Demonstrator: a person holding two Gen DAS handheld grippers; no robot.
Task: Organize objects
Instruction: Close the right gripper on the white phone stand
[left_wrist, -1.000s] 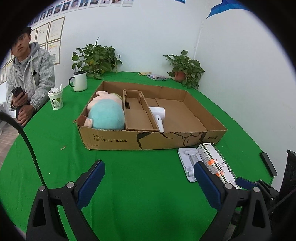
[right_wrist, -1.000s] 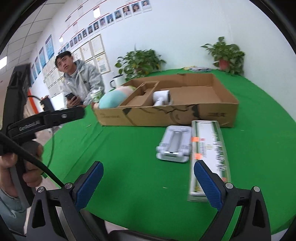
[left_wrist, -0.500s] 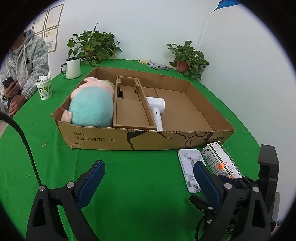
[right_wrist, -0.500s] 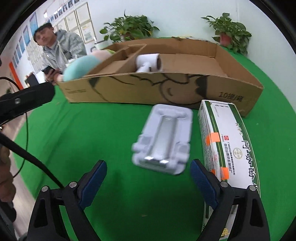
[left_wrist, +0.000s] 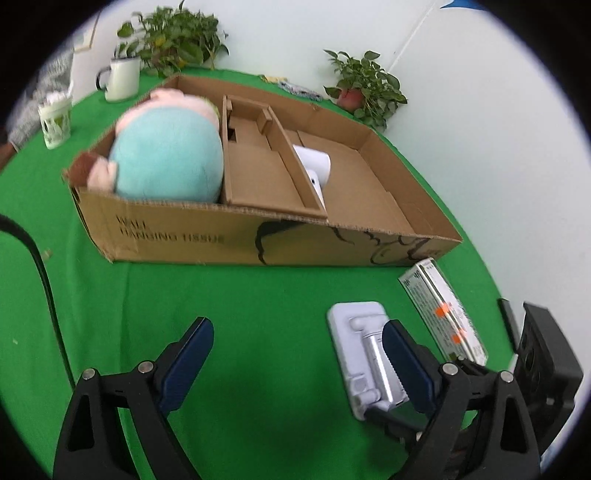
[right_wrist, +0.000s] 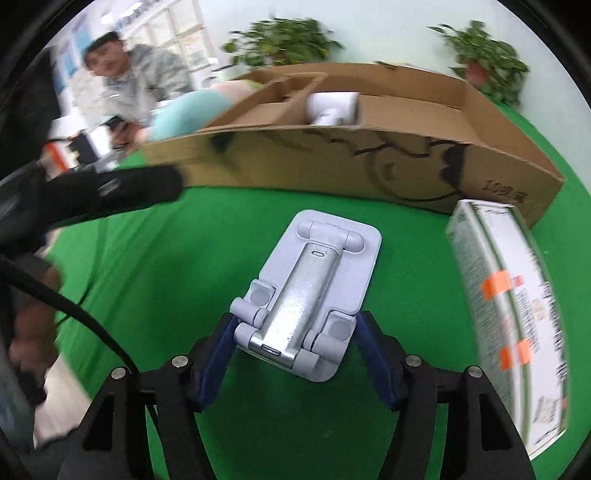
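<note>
the right gripper (right_wrist: 295, 349) has just been closing its jaws around the near end of a pale grey folding phone stand (right_wrist: 314, 295), which lies flat on the green table cloth (right_wrist: 177, 258); the blue pads (right_wrist: 218, 358) sit right at the stand's two near corners, but whether they already press on it or stand just beside it cannot be told from this view. the left gripper (left_wrist: 295, 363) hovers over bare cloth with its jaws spread wide and nothing between them, its right pad overlapping the stand in the left wrist view, where the stand (left_wrist: 364, 343) lies just to the near right. just right of the stand lies a long white and green carton (right_wrist: 506, 302) with two strips of orange tape across it, its far end close against the front wall of a low cardboard box (right_wrist: 332, 162). the box carries the print "wall hanging tissue" on its near wall and holds three things: a round plush toy (left_wrist: 166, 155) in teal and pink filling the left compartment, a cardboard insert (left_wrist: 266, 173) in the middle, and a white hair dryer (left_wrist: 314, 166) lying just right of the insert, with bare cardboard floor to its right. beyond the box, on the far left of the table, stand a white enamel mug (left_wrist: 120, 79) and a patterned paper cup (left_wrist: 55, 118), and two potted plants (left_wrist: 364, 90) stand against the far wall. a person in a grey hoodie (right_wrist: 144, 77) sits at the far left, blurred.
</note>
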